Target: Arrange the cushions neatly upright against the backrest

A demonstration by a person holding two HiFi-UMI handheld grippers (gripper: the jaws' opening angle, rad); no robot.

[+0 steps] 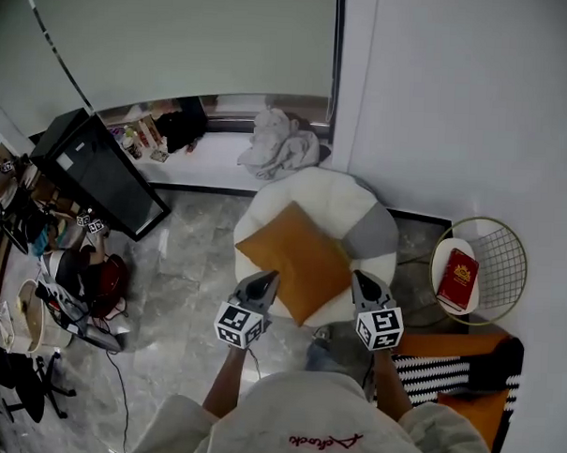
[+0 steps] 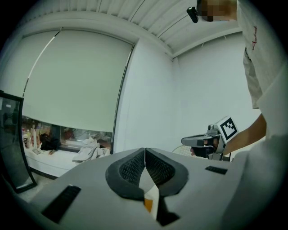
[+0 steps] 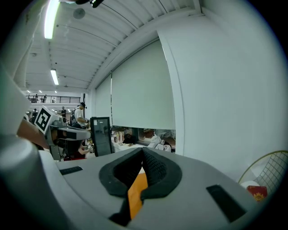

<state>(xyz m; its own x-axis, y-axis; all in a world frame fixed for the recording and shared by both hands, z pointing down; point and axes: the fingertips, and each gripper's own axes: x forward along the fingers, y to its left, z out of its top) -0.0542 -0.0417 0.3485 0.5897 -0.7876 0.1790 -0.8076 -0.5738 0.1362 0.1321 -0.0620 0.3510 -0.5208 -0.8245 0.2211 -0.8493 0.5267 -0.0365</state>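
Plainly, in the head view the orange cushion [image 1: 296, 259] lies flat, turned like a diamond, on the seat of the white chair [image 1: 308, 192] at the frame's middle. A grey cushion [image 1: 370, 236] sits just beside it to the right. The left claw [image 1: 265, 278] and right claw [image 1: 364, 279] hover at its lower-left and lower-right edges, both closed and holding nothing.

In the left gripper view the pads meet in a tight line with nothing pinched; a sliver of orange shows below them.

In the right gripper view the jaws are likewise together and empty, with orange fabric beneath.

The cushion looks light, soft and floppy, its cloth grippy rather than slick, so it would likely sag if lifted by one corner. Pinching the cover at the two side corners, one claw apiece, seems the best hold.
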